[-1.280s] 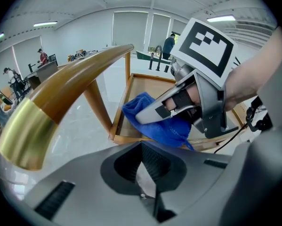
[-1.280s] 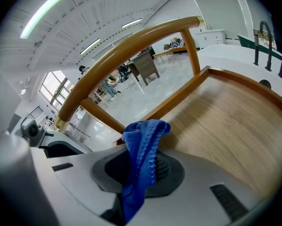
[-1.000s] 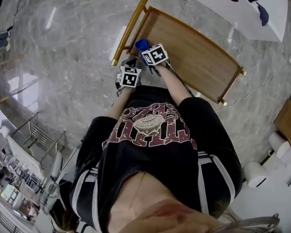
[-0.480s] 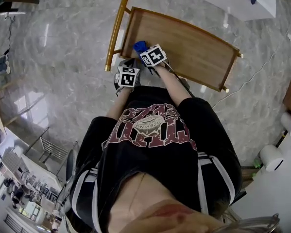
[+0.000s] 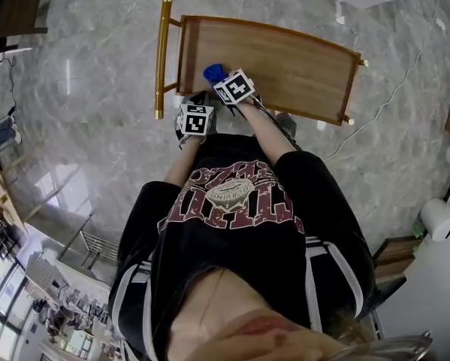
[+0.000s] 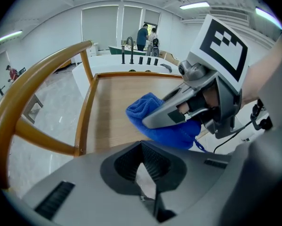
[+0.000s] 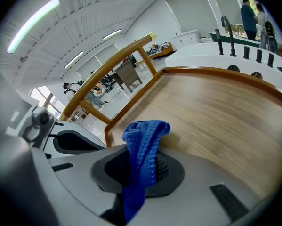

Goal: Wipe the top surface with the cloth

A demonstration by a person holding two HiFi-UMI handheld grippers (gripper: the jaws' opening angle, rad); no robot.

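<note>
A wooden tabletop [image 5: 285, 59] with a raised rim lies in front of me. The blue cloth [image 5: 213, 72] rests on its near-left part, and my right gripper [image 5: 223, 80] is shut on it. In the right gripper view the cloth [image 7: 143, 140] sticks up out of the right gripper [image 7: 143, 166] above the wood [image 7: 216, 112]. My left gripper [image 5: 194, 104] hovers just off the table's near-left corner, shut and holding nothing. In the left gripper view the left gripper [image 6: 143, 171] sits just behind the right gripper [image 6: 178, 112] and the cloth [image 6: 164, 128].
A golden handle rail [image 5: 164, 51] runs along the table's left end. A white counter with dark faucets [image 6: 131, 62] stands beyond it, with people [image 6: 145, 34] far behind. A cable [image 5: 390, 104] crosses the marble floor at right. A dark chair [image 5: 14, 13] is at upper left.
The head view has swung, so the table now lies more level in the picture. Both grippers and the cloth stay at the table's near-left part, almost unmoved.
</note>
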